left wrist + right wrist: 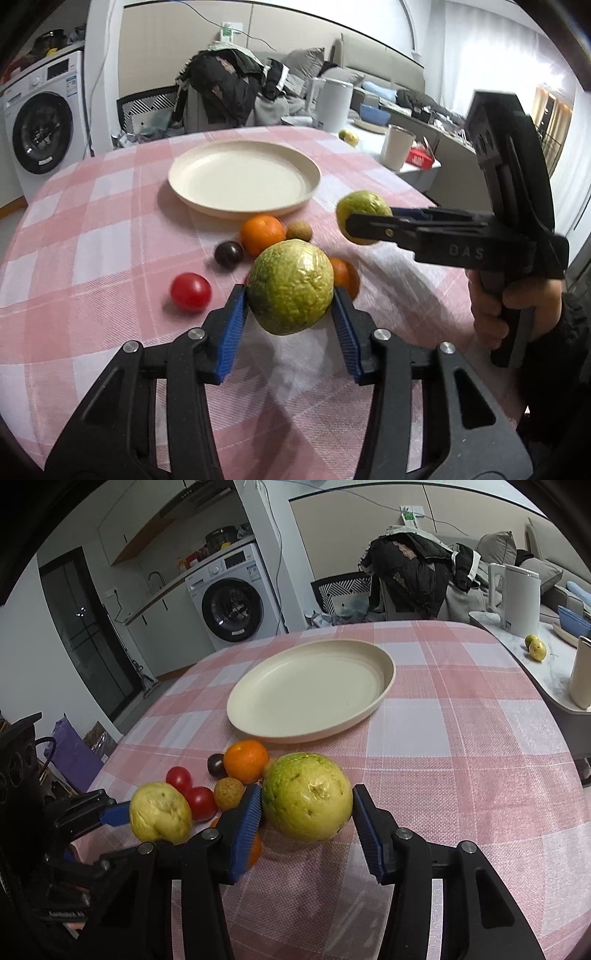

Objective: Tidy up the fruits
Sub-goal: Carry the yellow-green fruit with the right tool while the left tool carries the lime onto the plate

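Gripping a guava in each gripper above the checked table

Reaching in low from the near edge, the left gripper [290, 310] angles downward with its blue pads [233, 325] pressed on a green-yellow guava [290, 287] held clear of the pink checked tablecloth [92, 258]. Left of it lie a cherry tomato [191, 291], a dark plum [228, 254], a mandarin [262, 235] and a small brown longan [299, 230]; a second mandarin [346, 277] sits just behind the guava. Beyond them stands the cream plate [192, 192], bare. Further right, the right gripper [306, 812] comes in sideways, clamped on a second guava [307, 796], also lifted off the cloth. A hand [491, 306] wraps its pistol handle, dark sleeve at the wrist. Raised letters "DAS" show on its body
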### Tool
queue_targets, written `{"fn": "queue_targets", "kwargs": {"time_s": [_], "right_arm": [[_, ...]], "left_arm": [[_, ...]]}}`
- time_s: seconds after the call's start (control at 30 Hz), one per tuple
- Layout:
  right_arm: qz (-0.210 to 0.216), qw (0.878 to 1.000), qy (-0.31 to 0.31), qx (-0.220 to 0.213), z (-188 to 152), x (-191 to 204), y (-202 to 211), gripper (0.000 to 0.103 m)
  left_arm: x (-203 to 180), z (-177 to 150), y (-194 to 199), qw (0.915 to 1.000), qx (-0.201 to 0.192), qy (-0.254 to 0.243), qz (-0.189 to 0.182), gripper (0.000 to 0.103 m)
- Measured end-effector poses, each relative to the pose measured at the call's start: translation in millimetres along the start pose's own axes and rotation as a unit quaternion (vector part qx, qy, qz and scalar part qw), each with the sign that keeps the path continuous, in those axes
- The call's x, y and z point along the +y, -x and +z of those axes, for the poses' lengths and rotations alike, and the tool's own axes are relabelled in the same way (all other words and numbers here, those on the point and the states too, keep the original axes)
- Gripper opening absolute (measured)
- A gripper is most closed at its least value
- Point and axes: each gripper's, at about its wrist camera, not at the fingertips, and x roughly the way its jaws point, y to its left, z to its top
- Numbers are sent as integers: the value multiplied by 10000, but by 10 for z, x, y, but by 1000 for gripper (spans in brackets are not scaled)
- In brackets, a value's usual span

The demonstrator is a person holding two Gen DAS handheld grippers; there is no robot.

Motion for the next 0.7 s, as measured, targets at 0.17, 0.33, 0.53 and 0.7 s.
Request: {"fn": "queue_targets", "kwargs": {"time_s": [0.17,0.33,0.53,0.7], "right_arm": [[46,9999,48,-121,44,34,65,51],[70,9995,142,-265,125,104,148,51],[40,9991,250,-351,239,164,187,51],[32,9989,268,-389,328,164,182,51]], "left_arm": [[96,72,73,9996,-227,65,181,43],[185,185,107,9989,-376,139,251,43],[280,345,95,9981,-484,263,282,43],[288,473,58,9975,-566,252,348,43]]}}
